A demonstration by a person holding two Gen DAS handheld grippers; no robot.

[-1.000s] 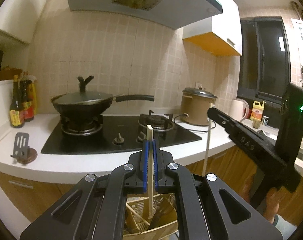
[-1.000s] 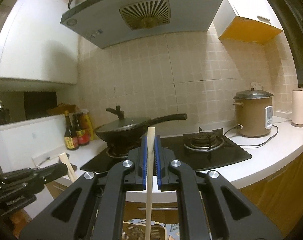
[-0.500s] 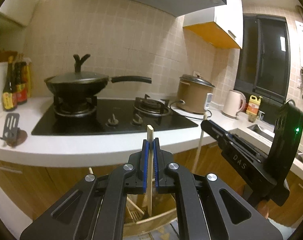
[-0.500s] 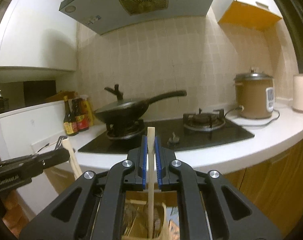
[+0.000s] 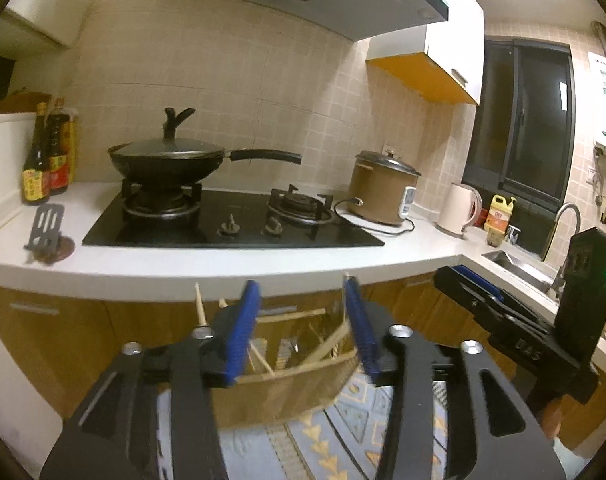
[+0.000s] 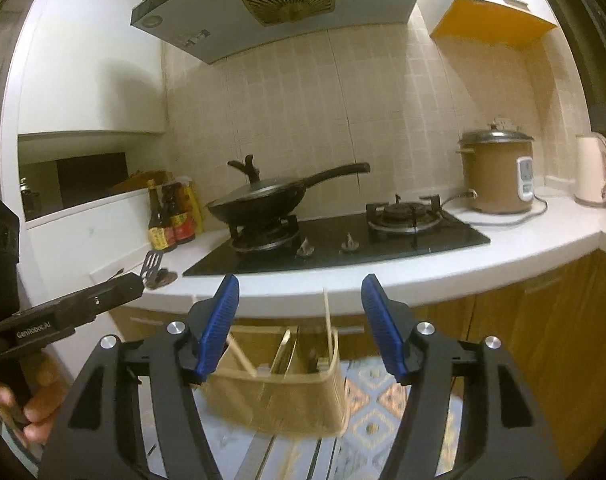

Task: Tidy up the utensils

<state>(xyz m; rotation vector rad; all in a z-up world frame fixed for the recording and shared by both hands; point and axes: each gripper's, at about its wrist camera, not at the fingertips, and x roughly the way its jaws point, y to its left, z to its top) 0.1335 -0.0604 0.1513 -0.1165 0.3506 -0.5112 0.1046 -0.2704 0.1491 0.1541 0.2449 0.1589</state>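
Wood: two pale chopsticks (image 6: 327,312) that were clamped upright in the blue pads a second ago are now free of both tools and stand or lean in the woven basket (image 6: 303,400) below
Left hand-held gripper (image 5: 303,320): jaws opening, nothing pressed between the pads; through the gap only the basket and its sticks show
Right hand-held gripper (image 6: 299,312): jaws opening too, no pad touches the stick that rises from the basket's right end
Change: both tools have dropped from cooktop level to below the edge of the desk (image 5: 223,268), then let go
Meaning for the task: this pair looks delivered, so I judge the step done and both tools free for the next utensil
Where the utensils are: inside the basket, low in front of the cabinet doors, over a patterned floor mat (image 5: 343,432)
Left view only: sink (image 5: 515,264), tap, yellow bottle, dark window, and the right tool from the side
Right view only: the basket's inner dividers, the person's fingers (image 6: 43,408) around the left tool's handle
Both views: slotted spatula (image 5: 45,226) on its rest beside the stove, still on the desk, a likely later pick
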